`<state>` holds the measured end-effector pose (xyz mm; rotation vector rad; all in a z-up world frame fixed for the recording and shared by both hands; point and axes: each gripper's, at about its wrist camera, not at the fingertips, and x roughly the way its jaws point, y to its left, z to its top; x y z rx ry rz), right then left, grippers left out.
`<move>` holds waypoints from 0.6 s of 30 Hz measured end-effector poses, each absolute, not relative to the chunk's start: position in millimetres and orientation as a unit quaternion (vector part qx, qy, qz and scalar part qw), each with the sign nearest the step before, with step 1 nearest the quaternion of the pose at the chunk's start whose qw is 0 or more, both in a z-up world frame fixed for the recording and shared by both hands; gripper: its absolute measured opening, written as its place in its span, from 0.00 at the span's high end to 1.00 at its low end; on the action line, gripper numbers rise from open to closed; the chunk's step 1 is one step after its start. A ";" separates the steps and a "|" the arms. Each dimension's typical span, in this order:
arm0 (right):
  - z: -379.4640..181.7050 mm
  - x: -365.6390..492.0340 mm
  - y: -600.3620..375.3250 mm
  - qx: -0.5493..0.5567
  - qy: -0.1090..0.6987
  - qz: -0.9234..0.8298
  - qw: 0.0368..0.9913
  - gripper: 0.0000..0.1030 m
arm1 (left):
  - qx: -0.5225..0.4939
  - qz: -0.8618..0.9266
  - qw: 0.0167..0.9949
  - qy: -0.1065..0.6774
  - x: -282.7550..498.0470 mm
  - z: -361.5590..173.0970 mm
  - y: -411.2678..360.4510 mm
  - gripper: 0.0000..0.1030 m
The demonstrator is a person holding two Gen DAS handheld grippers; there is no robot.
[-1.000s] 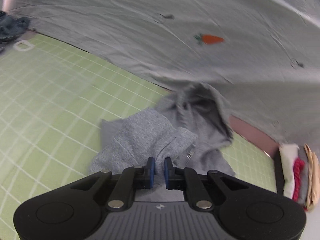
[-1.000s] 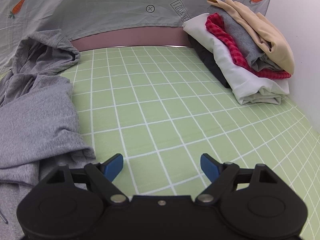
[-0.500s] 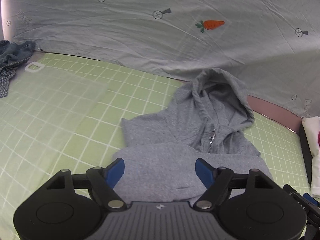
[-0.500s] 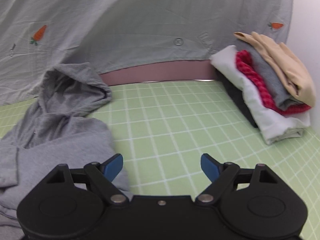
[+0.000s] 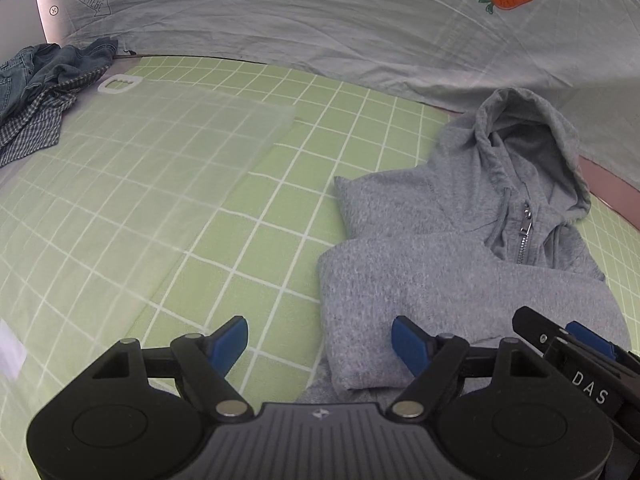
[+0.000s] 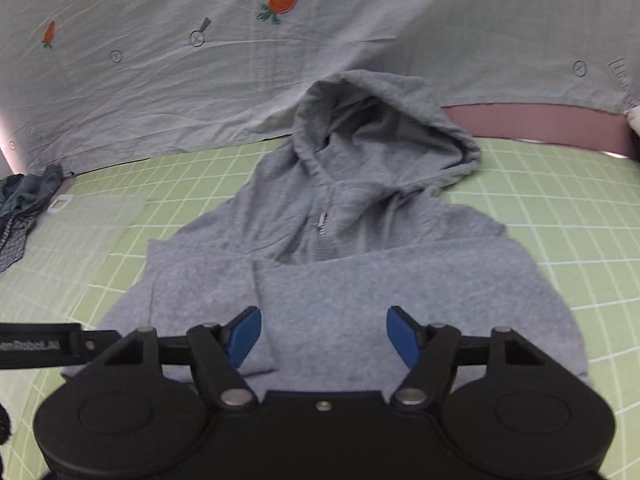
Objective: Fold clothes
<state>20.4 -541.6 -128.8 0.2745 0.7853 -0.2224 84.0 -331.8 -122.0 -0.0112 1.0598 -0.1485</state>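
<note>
Surface: your green checked bed sheet [image 5: 248, 200], grey carrot-print sheet [image 5: 280, 20] behind ("LOOK HERE" arrows) | grey hoodie [image 6: 360, 280] lies centre | left gripper [image 5: 320, 340] fingers spread; right gripper [image 6: 324, 336] fingers closing, gripping nothing

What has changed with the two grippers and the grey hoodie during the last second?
The left gripper was shut on the grey hoodie and has let it go; its jaws now stand open at the hoodie's left edge. The right gripper swung left from the bare green sheet to above the hoodie, and its jaws are closing without pinching cloth. The denim pile stayed put.
</note>
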 end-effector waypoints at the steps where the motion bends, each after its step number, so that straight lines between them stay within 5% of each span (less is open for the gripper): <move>1: -130.6 19.6 -538.7 0.147 0.381 -0.094 0.908 0.35 | -0.005 -0.072 0.859 0.506 84.2 -124.0 -331.7 0.23; 7: -143.4 28.6 -522.0 0.134 0.400 -0.049 0.905 0.41 | -0.008 -0.071 0.857 0.511 86.4 -128.6 -332.1 0.23; 10: -143.6 34.1 -525.7 0.145 0.411 -0.009 0.900 0.91 | -0.013 -0.071 0.861 0.503 86.3 -122.6 -333.0 0.23; 18: -104.2 4.2 -547.8 0.129 0.355 -0.026 0.926 0.92 | 0.008 -0.095 0.882 0.462 82.7 -94.7 -344.1 0.23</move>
